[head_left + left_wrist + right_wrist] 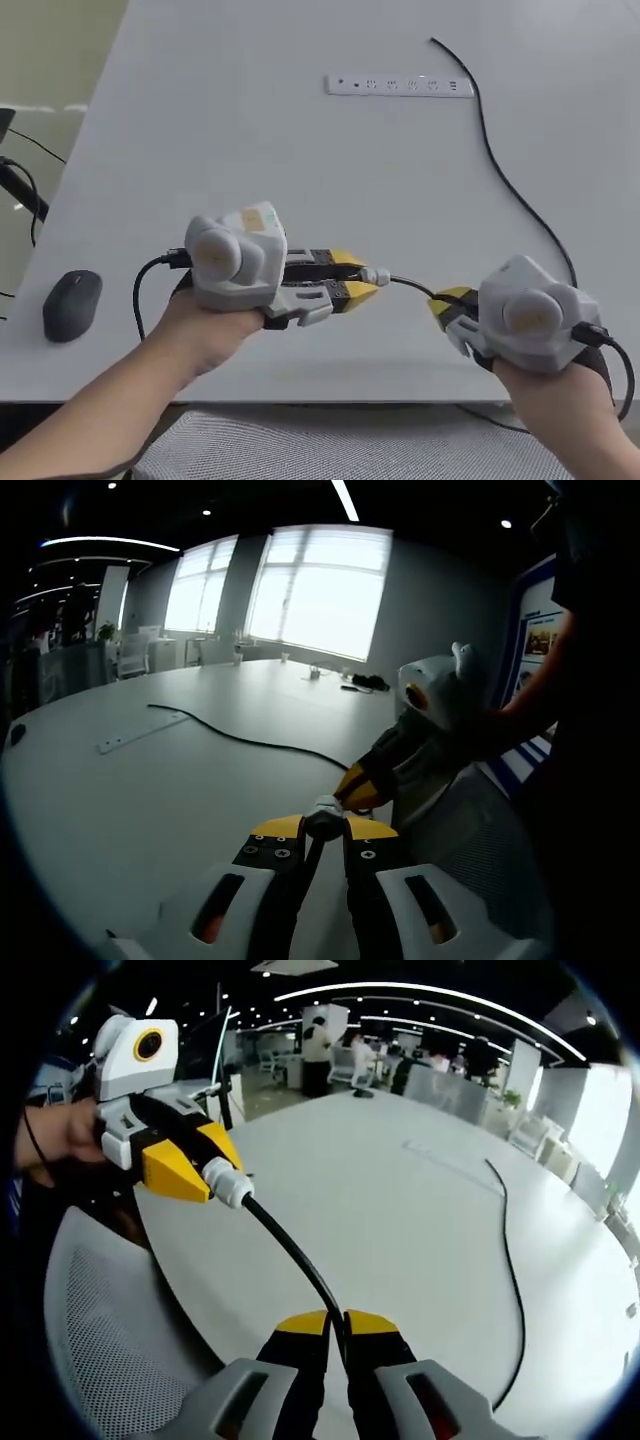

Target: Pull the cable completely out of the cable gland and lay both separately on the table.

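Nearest you, a grey mesh chair seat (300,440) shows below the front edge of the desk (250,150), under your two hands. Your left hand (210,325) holds the left gripper (368,277) pointing toward your right, and its yellow-tipped jaws are clamped on the cable gland (380,275), a small pale fitting pinched right at the tips. In the left gripper view the gland (323,816) sits between that gripper's (322,830) two yellow tips. Your right hand (545,395) holds the right gripper (447,303) facing back toward the left one, with its jaws closed tight on the black cable (410,284). In the right gripper view that gripper's (338,1322) jaws meet around the cable (290,1250), which rises in a gentle curve from them to the gland (228,1182). The cable is still seated in the gland, and the short stretch between the two grippers hangs in a slight arc. Both parts are held in the air over the near edge of the desk, not lying on it. Off to your left, a dark mouse (72,304) rests near the desk's left edge. Further out, a black cord (510,180) snakes across the right side of the desk. At the far end a white power strip (398,86) lies flat, well apart from the grippers.
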Demonstrator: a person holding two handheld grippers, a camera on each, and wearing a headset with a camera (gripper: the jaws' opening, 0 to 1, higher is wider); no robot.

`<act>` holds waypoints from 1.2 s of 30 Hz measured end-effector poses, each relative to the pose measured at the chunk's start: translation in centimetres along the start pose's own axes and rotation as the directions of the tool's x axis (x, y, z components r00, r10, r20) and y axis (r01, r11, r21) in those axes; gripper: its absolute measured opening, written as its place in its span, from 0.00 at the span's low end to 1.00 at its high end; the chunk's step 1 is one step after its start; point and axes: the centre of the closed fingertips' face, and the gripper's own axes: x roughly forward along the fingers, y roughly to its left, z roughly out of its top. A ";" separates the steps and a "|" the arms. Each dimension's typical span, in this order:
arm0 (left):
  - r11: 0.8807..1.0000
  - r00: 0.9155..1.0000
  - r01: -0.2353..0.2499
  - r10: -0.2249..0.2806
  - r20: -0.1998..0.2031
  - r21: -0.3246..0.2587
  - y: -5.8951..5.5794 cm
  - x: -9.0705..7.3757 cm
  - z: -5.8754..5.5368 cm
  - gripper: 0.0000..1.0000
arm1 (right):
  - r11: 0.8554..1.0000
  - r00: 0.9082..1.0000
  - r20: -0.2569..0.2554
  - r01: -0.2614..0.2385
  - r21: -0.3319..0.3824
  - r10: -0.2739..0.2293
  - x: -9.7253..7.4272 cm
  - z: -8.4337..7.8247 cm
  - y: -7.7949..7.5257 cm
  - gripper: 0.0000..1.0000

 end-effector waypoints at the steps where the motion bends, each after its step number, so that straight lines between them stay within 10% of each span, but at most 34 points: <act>1: 1.000 1.000 -0.001 0.001 0.003 -0.003 0.1 0.0 0.0 0.15 | 1.000 1.000 0.003 0.001 -0.018 -0.001 -0.2 0.2 0.0 0.00; 11: 1.000 1.000 -0.004 0.004 0.000 0.000 0.4 -0.2 0.1 0.15 | 0.988 0.999 0.034 0.004 -0.157 0.001 -1.2 2.1 0.2 0.08; 22: 1.000 1.000 0.005 -0.005 -0.004 0.005 -0.1 -0.3 0.0 0.15 | 0.912 0.994 0.071 -0.044 -0.409 0.079 -1.7 5.4 3.3 0.16; 36: 1.000 1.000 0.013 -0.013 -0.004 0.009 -0.6 -0.4 0.0 0.15 | 0.850 0.990 0.063 -0.076 -0.522 0.127 -1.1 6.5 5.1 0.09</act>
